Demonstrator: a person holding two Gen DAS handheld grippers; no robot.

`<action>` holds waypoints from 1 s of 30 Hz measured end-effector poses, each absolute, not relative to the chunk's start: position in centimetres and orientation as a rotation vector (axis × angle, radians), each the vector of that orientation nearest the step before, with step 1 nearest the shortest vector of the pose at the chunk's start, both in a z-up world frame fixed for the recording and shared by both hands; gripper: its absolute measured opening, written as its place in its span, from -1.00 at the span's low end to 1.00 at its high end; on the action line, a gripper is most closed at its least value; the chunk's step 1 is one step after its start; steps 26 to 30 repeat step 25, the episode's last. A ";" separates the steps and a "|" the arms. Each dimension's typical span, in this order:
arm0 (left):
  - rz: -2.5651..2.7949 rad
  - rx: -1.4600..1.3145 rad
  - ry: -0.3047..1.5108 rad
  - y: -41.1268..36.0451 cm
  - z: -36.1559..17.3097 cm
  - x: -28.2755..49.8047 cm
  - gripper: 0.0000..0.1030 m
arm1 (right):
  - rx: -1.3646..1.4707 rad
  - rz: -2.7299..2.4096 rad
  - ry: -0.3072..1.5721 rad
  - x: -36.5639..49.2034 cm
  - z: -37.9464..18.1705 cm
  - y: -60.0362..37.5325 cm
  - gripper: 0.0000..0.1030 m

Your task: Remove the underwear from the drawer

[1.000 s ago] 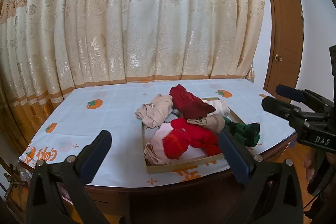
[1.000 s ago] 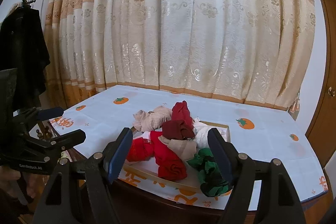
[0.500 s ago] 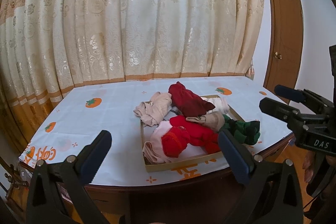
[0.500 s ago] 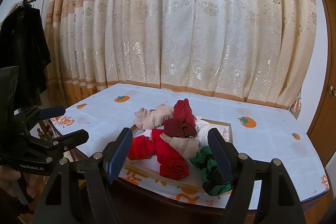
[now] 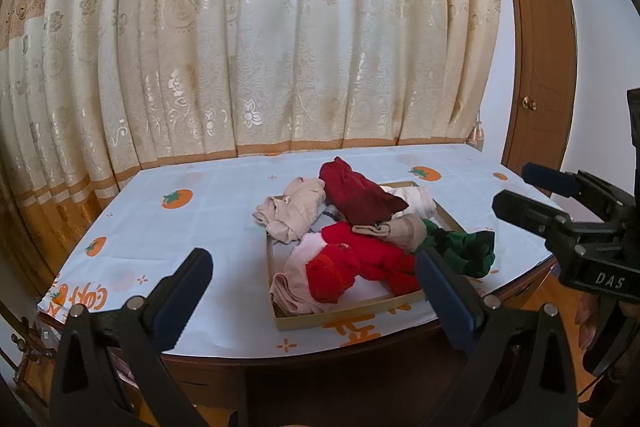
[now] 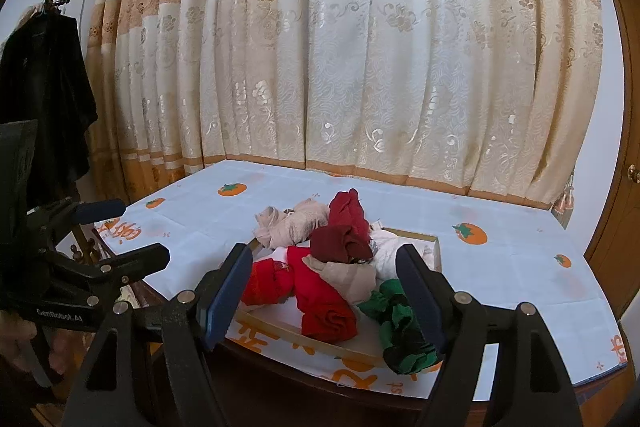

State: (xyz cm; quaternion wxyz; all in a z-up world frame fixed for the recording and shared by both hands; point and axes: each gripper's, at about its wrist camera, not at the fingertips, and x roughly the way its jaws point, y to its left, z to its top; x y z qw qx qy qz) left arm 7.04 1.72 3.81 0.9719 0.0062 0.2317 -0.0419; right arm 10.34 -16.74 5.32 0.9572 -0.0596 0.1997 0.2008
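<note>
A shallow wooden drawer (image 5: 348, 311) lies on the white tablecloth near the table's front edge, heaped with rolled underwear. The pile holds a bright red piece (image 5: 332, 271), a dark red one (image 5: 356, 191), a beige one (image 5: 292, 207) hanging over the left rim, and a green one (image 5: 464, 251) spilling over the right rim. My left gripper (image 5: 312, 263) hovers open in front of the table, empty. My right gripper (image 6: 322, 255) is open too, short of the drawer (image 6: 280, 327), with nothing between its fingers. Red (image 6: 324, 307) and green (image 6: 400, 331) rolls lie nearest it.
A cream and gold curtain (image 5: 280, 47) hangs close behind the table. A brown door (image 5: 536, 67) stands at the right. A black garment (image 6: 44, 99) hangs on a stand at the left. The tablecloth (image 5: 180, 227) left of the drawer is bare.
</note>
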 end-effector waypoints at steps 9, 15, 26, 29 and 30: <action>-0.079 0.015 0.490 2.0 3.6 7.2 0.99 | -0.124 0.419 0.408 10.4 5.0 -16.6 0.48; -0.070 0.028 0.502 2.2 3.1 7.8 0.99 | -0.126 0.425 0.422 10.5 4.4 -16.5 0.48; -0.056 0.060 0.486 1.7 2.9 7.7 0.99 | -0.128 0.427 0.431 10.7 3.9 -16.5 0.48; -0.056 0.060 0.486 1.7 2.9 7.7 0.99 | -0.128 0.427 0.431 10.7 3.9 -16.5 0.48; -0.056 0.060 0.486 1.7 2.9 7.7 0.99 | -0.128 0.427 0.431 10.7 3.9 -16.5 0.48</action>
